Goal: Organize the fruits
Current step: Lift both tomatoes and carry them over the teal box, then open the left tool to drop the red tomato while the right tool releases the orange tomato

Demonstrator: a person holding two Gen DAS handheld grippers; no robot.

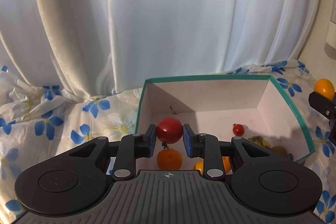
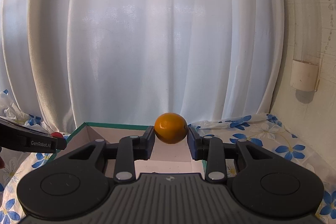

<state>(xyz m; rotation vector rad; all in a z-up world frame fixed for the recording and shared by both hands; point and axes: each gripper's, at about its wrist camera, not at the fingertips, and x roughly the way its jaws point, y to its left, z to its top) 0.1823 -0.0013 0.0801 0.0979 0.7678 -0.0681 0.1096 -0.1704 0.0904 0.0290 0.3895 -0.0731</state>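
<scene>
Red tomato (image 1: pixel 169 132) sits clamped between the blue pads (image 1: pixel 152 140) of the left gripper (image 1: pixel 169 140), jaws narrowed onto its sides, held above the floor of the green-rimmed box (image 1: pixel 247 76). Below it in the box lie an orange fruit (image 1: pixel 169 159) at 6 o'clock and a small red tomato (image 1: pixel 238 129) at 3 o'clock. The right gripper (image 2: pixel 170 138) grasps an orange (image 2: pixel 170 127), pads pressing both sides, lifted over the box's near wall (image 2: pixel 117 126). In the left view this orange shows at 2 o'clock, beyond the box's right rim. Floral cloth (image 1: pixel 63 119) covers the table.
</scene>
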